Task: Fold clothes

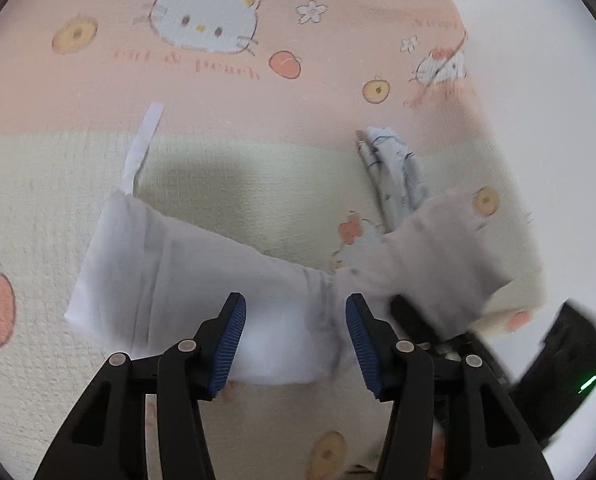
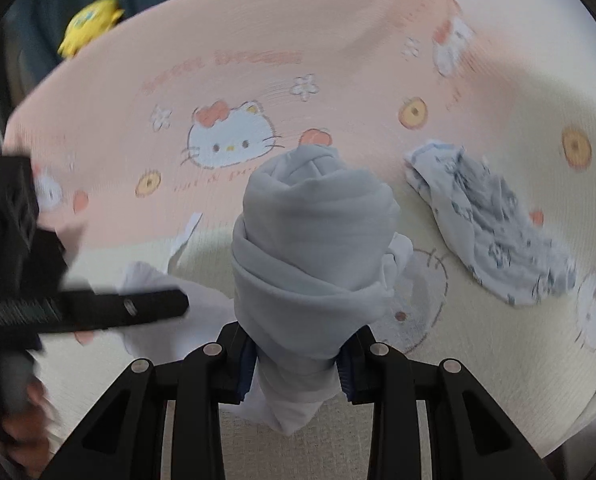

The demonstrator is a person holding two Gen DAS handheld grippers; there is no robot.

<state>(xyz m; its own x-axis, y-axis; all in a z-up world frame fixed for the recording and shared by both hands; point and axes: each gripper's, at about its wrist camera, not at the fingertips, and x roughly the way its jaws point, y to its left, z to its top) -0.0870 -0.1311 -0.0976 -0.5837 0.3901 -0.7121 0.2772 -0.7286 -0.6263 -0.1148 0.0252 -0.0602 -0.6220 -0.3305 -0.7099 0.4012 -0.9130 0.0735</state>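
Two fisheye views look down along hand-held grippers onto a cartoon cat blanket [image 1: 226, 92], peach-pink on its far half and cream on its near half, printed with white cat faces, small flowers, peaches and yellow rings.

In the left wrist view, the left gripper [image 1: 296, 336] hangs above the cream part with its blue-padded jaws spread apart and pinching nothing. Beneath and just beyond them a white garment [image 1: 170, 276] stretches across the blanket from left to right, its right end lifted and blurred. A thin white strap [image 1: 144, 144] runs from its far left corner up toward the pink half. Farther right lies a patterned light-blue garment [image 1: 394, 168], crumpled, apart from the white one. At the right edge, black gripper parts with a small green light [image 1: 588, 383] show dimly.

In the right wrist view, the right gripper [image 2: 296, 360] has its jaws pinching the white garment [image 2: 310, 248], which is bunched into a thick twisted roll rising from between the blue pads, with a short tail hanging below them. The patterned light-blue garment [image 2: 494, 236] lies on the blanket [image 2: 338, 80] to the right, well clear of the roll. At the left the other gripper's black finger [image 2: 138, 308] reaches in over more white fabric, blurred, with a hand [image 2: 26, 420] at the lower left. A yellow toy [image 2: 88, 24] sits at the far left beyond the blanket's edge.
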